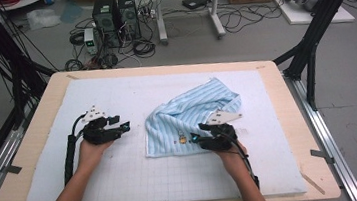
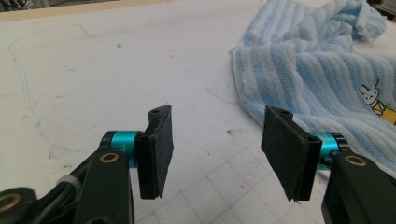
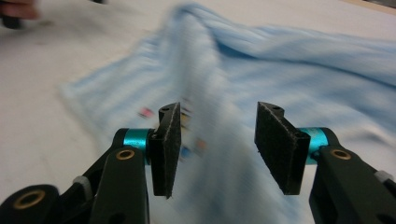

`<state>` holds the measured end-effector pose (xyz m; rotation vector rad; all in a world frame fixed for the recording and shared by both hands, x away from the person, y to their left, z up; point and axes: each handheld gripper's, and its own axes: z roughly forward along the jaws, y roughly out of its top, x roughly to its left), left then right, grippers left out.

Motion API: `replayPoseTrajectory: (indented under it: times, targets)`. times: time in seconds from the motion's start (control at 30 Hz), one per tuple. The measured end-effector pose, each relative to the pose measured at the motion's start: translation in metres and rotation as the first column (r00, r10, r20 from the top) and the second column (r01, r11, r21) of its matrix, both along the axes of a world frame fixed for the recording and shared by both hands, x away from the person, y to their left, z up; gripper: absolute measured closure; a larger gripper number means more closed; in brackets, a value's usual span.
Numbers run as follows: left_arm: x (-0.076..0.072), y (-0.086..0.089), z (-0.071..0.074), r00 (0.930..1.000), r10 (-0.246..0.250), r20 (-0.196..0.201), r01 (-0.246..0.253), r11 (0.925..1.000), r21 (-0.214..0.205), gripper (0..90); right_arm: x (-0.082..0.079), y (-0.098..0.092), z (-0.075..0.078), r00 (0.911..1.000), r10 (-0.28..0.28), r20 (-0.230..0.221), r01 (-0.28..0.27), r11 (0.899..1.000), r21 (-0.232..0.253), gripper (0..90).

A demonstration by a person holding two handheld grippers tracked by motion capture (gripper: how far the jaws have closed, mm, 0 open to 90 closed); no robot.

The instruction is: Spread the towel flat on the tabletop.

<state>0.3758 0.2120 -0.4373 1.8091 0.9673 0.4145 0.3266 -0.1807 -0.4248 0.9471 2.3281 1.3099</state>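
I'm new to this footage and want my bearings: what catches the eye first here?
A rumpled light blue striped towel lies right of centre on the white mat, a small cartoon print near its front edge. The right gripper hovers open at that edge; the left gripper, also open, waits on bare mat beside it.

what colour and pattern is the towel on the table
The towel is light blue with ribbed stripes and a small cartoon rabbit print, clearest in the left gripper view.
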Motion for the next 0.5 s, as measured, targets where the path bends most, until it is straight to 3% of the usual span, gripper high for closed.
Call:
replayPoseTrajectory:
  times: [0.17, 0.3, 0.37, 0.43, 0.47, 0.5]
  targets:
    - [0.0, 0.002, 0.001, 1.0, 0.004, 0.002, -0.004, 1.0, 0.0, 43.6, 0.006, 0.022, -0.013, 0.9977, 0.056, -0.038, -0.058, 0.996, -0.064, 53.8]
    - [0.0, 0.0, 0.0, 1.0, 0.003, -0.001, -0.003, 1.0, -0.001, 43.7, 0.007, 0.03, -0.022, 0.9974, 0.058, -0.044, -0.064, 0.986, -0.157, 55.1]
    - [0.0, -0.001, 0.0, 1.0, 0.003, -0.001, -0.003, 1.0, 0.001, 43.7, 0.007, 0.032, -0.024, 0.9977, 0.055, -0.039, -0.061, 0.986, -0.156, 63.9]
    - [0.0, 0.0, 0.0, 1.0, 0.002, 0.002, -0.002, 1.0, 0.0, 44.0, 0.006, 0.032, -0.023, 0.9949, 0.076, -0.066, -0.085, 0.987, -0.137, 77.3]
    - [0.0, 0.0, 0.0, 1.0, 0.002, 0.0, -0.002, 1.0, 0.001, 44.0, 0.005, 0.031, -0.023, 0.9934, 0.093, -0.067, -0.101, 0.986, -0.134, 83.5]
    - [0.0, 0.001, 0.0, 1.0, 0.008, 0.0, -0.008, 1.0, -0.003, 44.0, 0.004, 0.031, -0.022, 0.9874, 0.13, -0.09, -0.14, 0.983, -0.115, 84.4]
